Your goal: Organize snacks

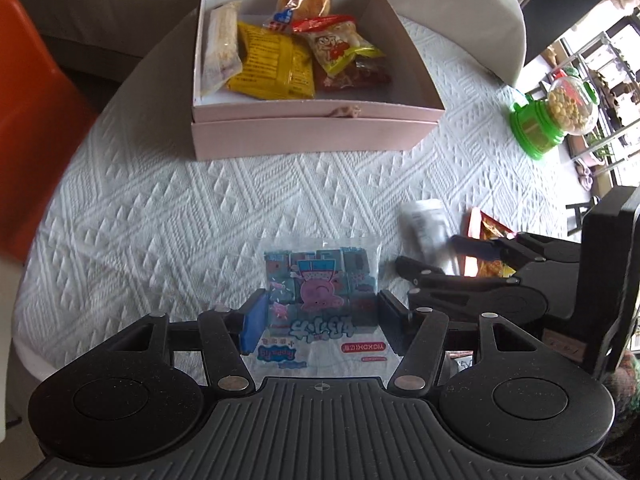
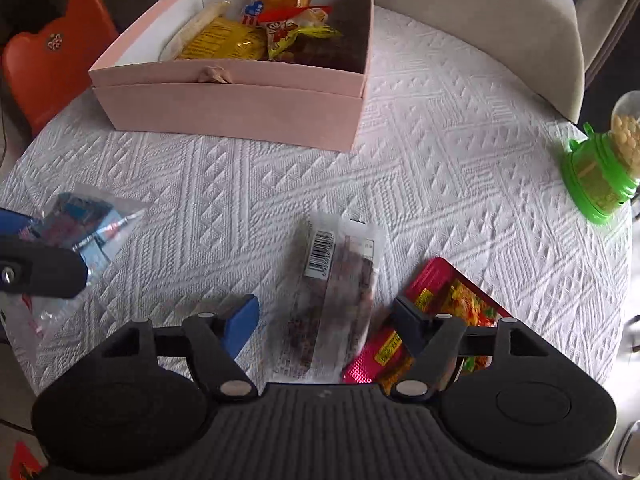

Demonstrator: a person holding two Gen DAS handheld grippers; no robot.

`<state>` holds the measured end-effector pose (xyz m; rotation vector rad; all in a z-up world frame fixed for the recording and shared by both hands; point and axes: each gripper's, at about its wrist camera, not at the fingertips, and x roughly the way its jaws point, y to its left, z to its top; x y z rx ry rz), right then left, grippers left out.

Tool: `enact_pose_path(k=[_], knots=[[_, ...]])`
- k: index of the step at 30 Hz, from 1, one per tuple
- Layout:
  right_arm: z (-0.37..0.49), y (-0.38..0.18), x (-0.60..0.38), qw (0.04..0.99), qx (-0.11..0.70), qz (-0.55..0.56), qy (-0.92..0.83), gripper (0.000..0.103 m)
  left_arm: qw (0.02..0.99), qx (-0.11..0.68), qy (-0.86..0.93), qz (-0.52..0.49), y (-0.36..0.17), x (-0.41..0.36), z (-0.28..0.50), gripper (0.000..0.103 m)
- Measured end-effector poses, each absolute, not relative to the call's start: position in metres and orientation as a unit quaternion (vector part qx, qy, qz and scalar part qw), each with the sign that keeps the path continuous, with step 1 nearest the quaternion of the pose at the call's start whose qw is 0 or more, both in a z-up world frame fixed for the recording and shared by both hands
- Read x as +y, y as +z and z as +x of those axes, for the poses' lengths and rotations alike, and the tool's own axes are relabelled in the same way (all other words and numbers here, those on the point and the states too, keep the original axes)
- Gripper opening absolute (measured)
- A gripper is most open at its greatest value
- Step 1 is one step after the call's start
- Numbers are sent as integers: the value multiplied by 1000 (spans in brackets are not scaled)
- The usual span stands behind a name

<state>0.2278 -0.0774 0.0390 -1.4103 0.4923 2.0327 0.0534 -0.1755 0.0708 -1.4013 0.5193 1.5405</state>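
A pink box [image 1: 312,136] stands at the far side of the white-clothed table and holds several snack packets [image 1: 276,60]; it also shows in the right wrist view [image 2: 240,108]. My left gripper [image 1: 320,316] is open, its fingers on either side of a clear Peppa Pig snack packet [image 1: 320,288] lying on the cloth. That packet shows at the left of the right wrist view [image 2: 84,224]. My right gripper [image 2: 324,324] is open around a clear packet of dark snack bars [image 2: 332,292], beside a red packet [image 2: 440,312].
A green candy dispenser [image 1: 556,116] stands at the table's right edge and also shows in the right wrist view [image 2: 600,176]. An orange chair [image 2: 52,60] is at the left, a grey chair [image 2: 500,20] behind the table. The white textured cloth [image 1: 140,220] covers the round table.
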Motion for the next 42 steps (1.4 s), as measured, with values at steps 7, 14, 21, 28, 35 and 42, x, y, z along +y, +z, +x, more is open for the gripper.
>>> enact_pose_path(k=[7,14,21,28,35,42], knots=[[257,73,-70,305,251,-519,758,35,489,219,629,-563,89,-164,54,64],[263,162,-58,277,278,-429,813,35,520,163,671,-503,165,-131,18,64],[203,196,4,281,278,-343,852,56,528,135,681,-489,156,-52,-47,63],[247,156,-37,332,222,-423,813,56,561,130,661,-482,124,-72,-24,63],[318,97,-107,427,311,-486,696,57,648,180,522,-525,81,-146,39,63],[346,58,-176,527,395,-429,618,64,653,255,446,-557,48,-189,64,63]])
